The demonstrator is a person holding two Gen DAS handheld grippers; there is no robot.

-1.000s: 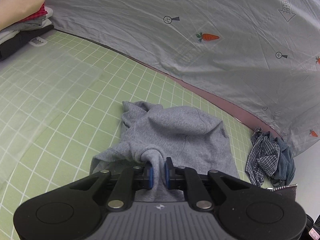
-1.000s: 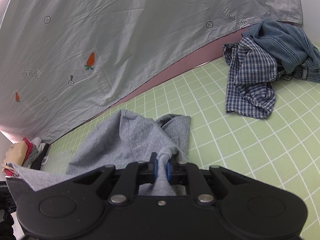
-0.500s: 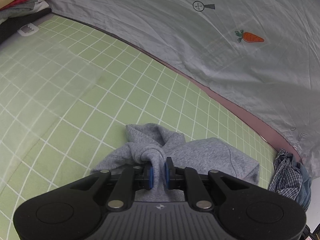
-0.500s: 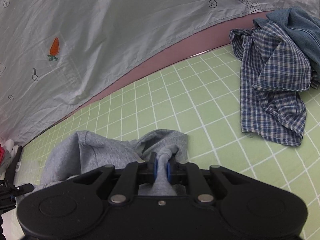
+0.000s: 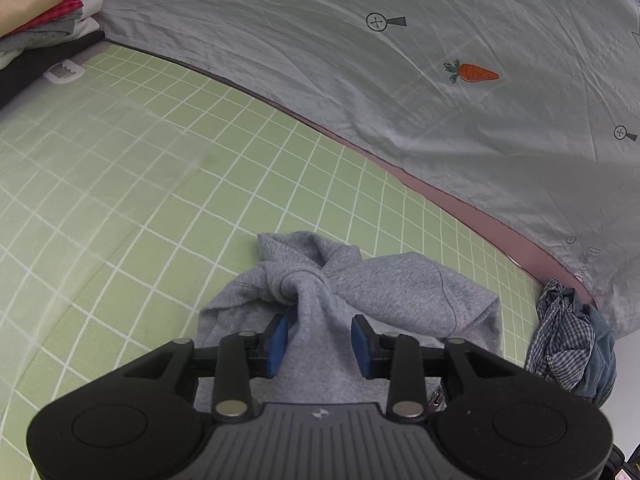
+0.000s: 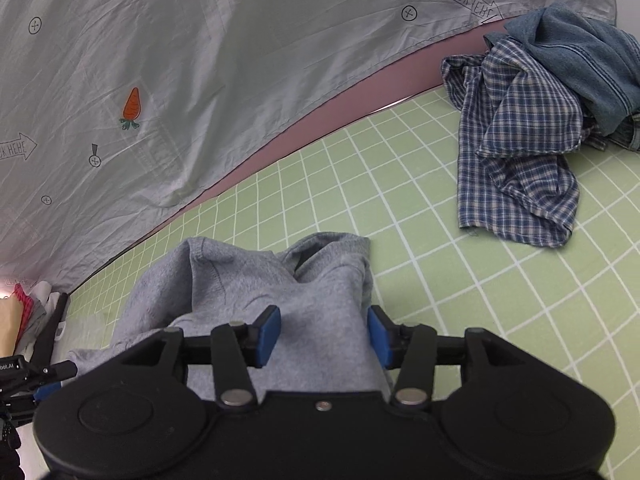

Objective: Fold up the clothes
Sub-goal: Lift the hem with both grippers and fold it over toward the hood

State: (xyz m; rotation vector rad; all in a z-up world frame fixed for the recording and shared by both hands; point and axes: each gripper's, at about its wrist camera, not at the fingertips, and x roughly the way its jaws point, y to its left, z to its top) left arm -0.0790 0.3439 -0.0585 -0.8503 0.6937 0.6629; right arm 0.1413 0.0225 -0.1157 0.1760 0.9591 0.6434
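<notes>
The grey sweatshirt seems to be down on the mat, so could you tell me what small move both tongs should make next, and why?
Probably draw both back off the cloth. The left tongs and right tongs stand open, gripping nothing, and the sweatshirt lies bunched on the mat. Clear of it, they could regrip an edge to flatten it.

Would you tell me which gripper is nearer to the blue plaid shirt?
Right. The right gripper has the plaid shirt just ahead to its right; from the left gripper the shirt lies beyond the grey sweatshirt.
</notes>
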